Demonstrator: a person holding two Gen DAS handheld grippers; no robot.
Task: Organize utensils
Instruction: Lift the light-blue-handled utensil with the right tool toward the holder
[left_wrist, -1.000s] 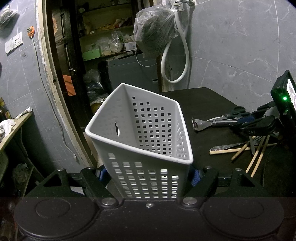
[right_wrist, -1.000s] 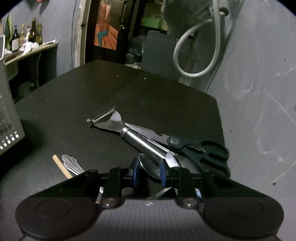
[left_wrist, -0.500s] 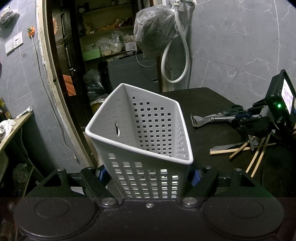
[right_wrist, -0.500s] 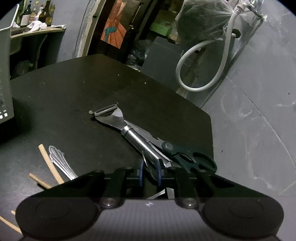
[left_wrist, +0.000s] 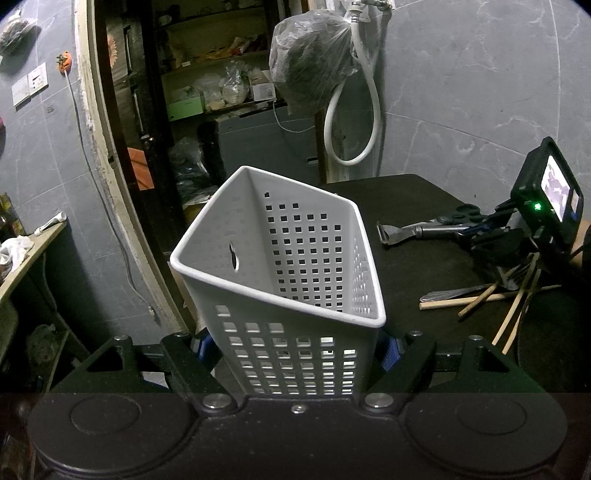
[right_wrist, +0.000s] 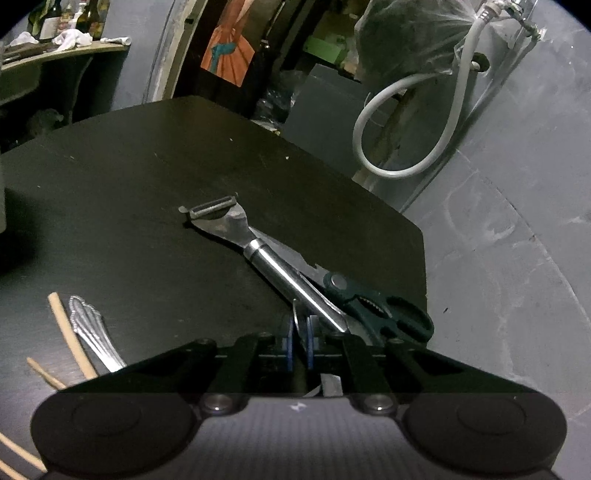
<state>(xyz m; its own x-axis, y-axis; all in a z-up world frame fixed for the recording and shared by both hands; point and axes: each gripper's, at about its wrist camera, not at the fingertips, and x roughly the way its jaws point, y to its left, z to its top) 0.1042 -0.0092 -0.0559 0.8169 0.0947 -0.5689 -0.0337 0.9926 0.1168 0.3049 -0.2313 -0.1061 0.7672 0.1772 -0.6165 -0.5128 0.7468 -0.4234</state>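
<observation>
Left gripper (left_wrist: 297, 345): jaws clamped on the lower walls of the white perforated basket (left_wrist: 284, 266), one blue pad against each side
Basket: held tilted between the left jaws, open mouth facing up and away from them; its inside shows no contents
Right gripper (right_wrist: 300, 345): jaws closing, blue pads nearly together with a thin metal spoon (right_wrist: 295, 314) edge-on between them
Peeler (right_wrist: 255, 251): steel, lying on the black table (right_wrist: 147, 192) straight ahead of the right jaws, blade end farthest from them, handle end just beside the right pad
Scissors (right_wrist: 376, 306): dark-handled, partly under the peeler, ahead and right of the right jaws
Chopsticks (right_wrist: 70, 332): wooden, on the table left of the right jaws, beside an ornate cutlery handle (right_wrist: 92, 332)
Utensil pile: well right of the left jaws, apart from the basket
</observation>
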